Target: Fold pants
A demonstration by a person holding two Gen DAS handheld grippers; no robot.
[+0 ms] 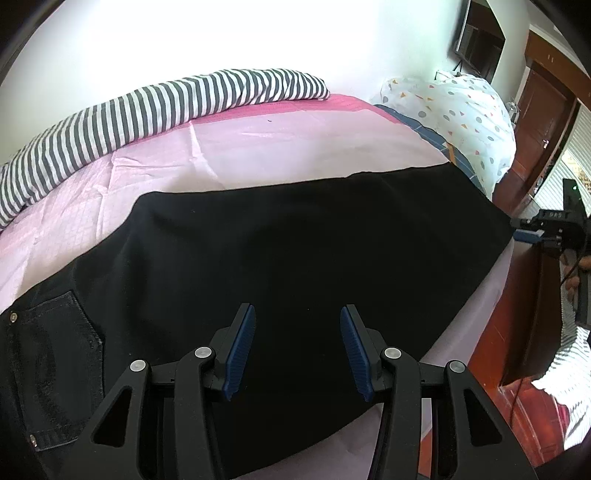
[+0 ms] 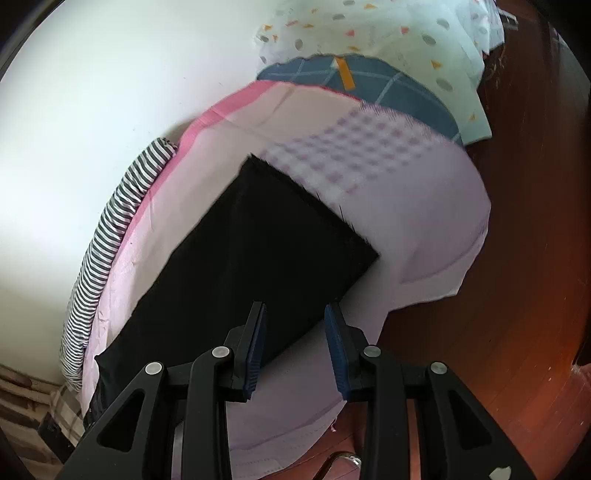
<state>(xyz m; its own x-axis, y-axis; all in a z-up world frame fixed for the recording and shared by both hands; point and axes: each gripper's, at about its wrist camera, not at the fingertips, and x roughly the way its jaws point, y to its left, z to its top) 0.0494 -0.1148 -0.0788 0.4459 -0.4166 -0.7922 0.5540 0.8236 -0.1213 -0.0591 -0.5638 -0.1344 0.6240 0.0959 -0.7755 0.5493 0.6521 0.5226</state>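
- Right now my left fingers (image 1: 297, 352) are hanging released, blue pads spread wide, grasping nothing, just over the black pants (image 1: 288, 258).
- The pants are lying flat across the pink bed sheet (image 1: 258, 155), filling the middle of my left view; a back pocket (image 1: 55, 369) is showing at 8 o'clock, so the waist end is sitting toward my left.
- My right fingers (image 2: 295, 350) are likewise hanging released, with the pants' near edge showing in the gap between them and nothing clamped.
- From my right view the pant legs (image 2: 266, 251) are stretching from 7 o'clock up toward the centre, the hem (image 2: 314, 203) ending on the sheet just past the middle.
- A striped blanket (image 1: 147, 110) is lying along the far side of the bed against the white wall (image 1: 258, 33), toward 11 o'clock in my left view.
- A patterned pillow (image 1: 461, 110) is resting at 1 o'clock, beside a blue checked cloth (image 2: 369, 88).
- My right fingers are also showing at 3 o'clock in my left view, off the bed's edge.
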